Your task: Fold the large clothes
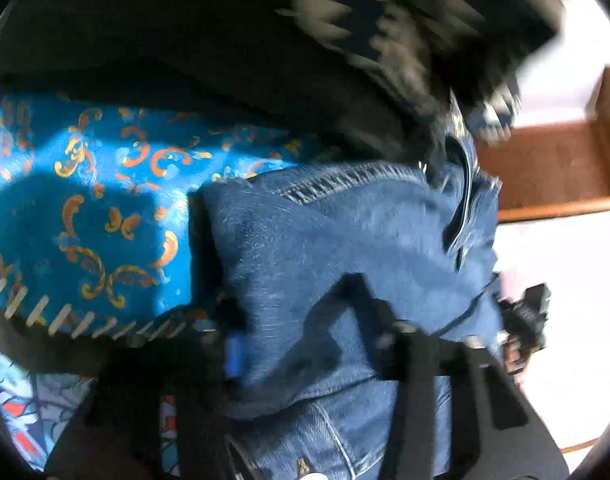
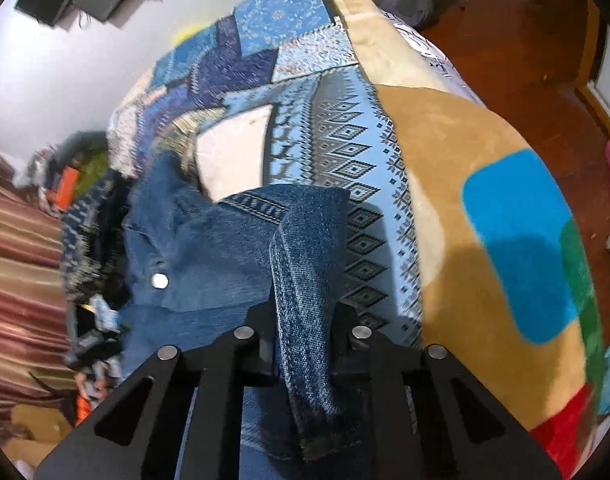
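Note:
A blue denim jacket [image 2: 209, 248] with a silver snap button lies bunched on the patterned bed cover [image 2: 345, 140]. My right gripper [image 2: 303, 344] is shut on a thick seamed fold of the denim, which hangs down between its black fingers. In the left wrist view the denim jacket [image 1: 345, 232] fills the middle, blurred by motion. My left gripper [image 1: 309, 344] is pressed into the denim, and cloth seems to be held between its black fingers. The other gripper [image 1: 525, 320] shows at the denim's right edge.
A dark patterned garment [image 1: 385, 20] lies beyond the denim. A blue cloth with orange scrolls [image 1: 85, 200] lies at the left. The bed has a tan, blue and green blanket [image 2: 505, 220]. Wooden floor [image 2: 525, 40] lies to the right, and striped fabric [image 2: 17, 280] and clutter lie to the left.

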`<state>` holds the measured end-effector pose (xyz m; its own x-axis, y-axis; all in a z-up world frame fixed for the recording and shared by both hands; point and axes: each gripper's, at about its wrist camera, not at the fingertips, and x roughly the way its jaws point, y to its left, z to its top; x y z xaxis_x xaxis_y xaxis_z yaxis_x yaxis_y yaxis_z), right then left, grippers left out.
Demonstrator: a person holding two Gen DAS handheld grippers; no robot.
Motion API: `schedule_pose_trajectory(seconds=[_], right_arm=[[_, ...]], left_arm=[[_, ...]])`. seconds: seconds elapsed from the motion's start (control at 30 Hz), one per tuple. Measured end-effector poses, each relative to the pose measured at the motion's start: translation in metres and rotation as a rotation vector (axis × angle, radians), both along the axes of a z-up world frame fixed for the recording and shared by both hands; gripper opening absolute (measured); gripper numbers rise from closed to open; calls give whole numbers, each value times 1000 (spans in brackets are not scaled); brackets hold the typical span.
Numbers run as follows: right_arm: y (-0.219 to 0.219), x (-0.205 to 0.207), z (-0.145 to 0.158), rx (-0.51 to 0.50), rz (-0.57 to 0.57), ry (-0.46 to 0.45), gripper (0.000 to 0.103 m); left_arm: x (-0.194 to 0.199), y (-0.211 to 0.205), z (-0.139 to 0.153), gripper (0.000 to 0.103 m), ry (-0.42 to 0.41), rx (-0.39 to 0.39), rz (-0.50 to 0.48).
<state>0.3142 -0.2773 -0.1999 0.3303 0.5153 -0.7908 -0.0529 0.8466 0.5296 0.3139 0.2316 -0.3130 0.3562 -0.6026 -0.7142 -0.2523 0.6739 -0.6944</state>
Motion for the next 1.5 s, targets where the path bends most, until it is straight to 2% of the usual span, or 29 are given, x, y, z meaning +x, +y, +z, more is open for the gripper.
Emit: schedule_pose_trajectory(seconds=[0.07,0.1,0.2,0.3,0.4,0.43,0.6,0.7,0.77,0.87,0.93,1.0,1.03,1.17,1.23,1.27,1.33,1.4,1.5], right_arm=[[-1,-6,11,16,-14,-21,13],[0,-9,17,14,-15,-36,13],[7,-20,43,-30,-6,-113,13],[19,-33,72,-54,3,-201,13],[32,-45,103,-56,19,-283,12],[37,-49,114,-55,29,-314,12],[60,-56,159,-79,83,-450,12],[70,-48,180,-82,97,-511,12],[75,-38,187,-104,95,-545,12],[77,-18,187,-121,84,-544,12],[77,0,176,-150,64,-519,12],[75,22,155,-185,42,-463,12],[74,32,143,-205,30,-437,12],[59,74,73,-311,-7,-289,12],[45,84,40,-317,-30,-217,12],[39,86,32,-312,-33,-198,12],[28,90,15,-275,-32,-175,13],[26,88,13,-276,-35,-186,14],[32,85,19,-325,-24,-195,18]], left_arm=[[-1,-8,9,12,-13,49,-15],[-2,-13,19,10,-22,86,-22],[-6,-33,57,8,-77,199,-49],[-12,-39,99,8,-151,188,-32],[-22,-55,158,7,-277,237,-43],[-27,-47,167,7,-305,242,-47],[-30,-60,239,7,-453,329,-44],[-19,-62,262,7,-508,379,-21],[-7,-55,269,7,-516,405,-2],[18,-47,263,7,-505,419,19],[39,-45,249,7,-468,448,28],[60,-36,226,7,-411,478,33],[70,-33,213,7,-438,492,33],[109,-15,147,9,-289,611,56],[117,-3,124,13,-263,590,70],[117,1,120,17,-264,568,75],[117,9,116,18,-275,521,80],[117,8,118,20,-279,541,62],[114,1,125,27,-272,602,52]])
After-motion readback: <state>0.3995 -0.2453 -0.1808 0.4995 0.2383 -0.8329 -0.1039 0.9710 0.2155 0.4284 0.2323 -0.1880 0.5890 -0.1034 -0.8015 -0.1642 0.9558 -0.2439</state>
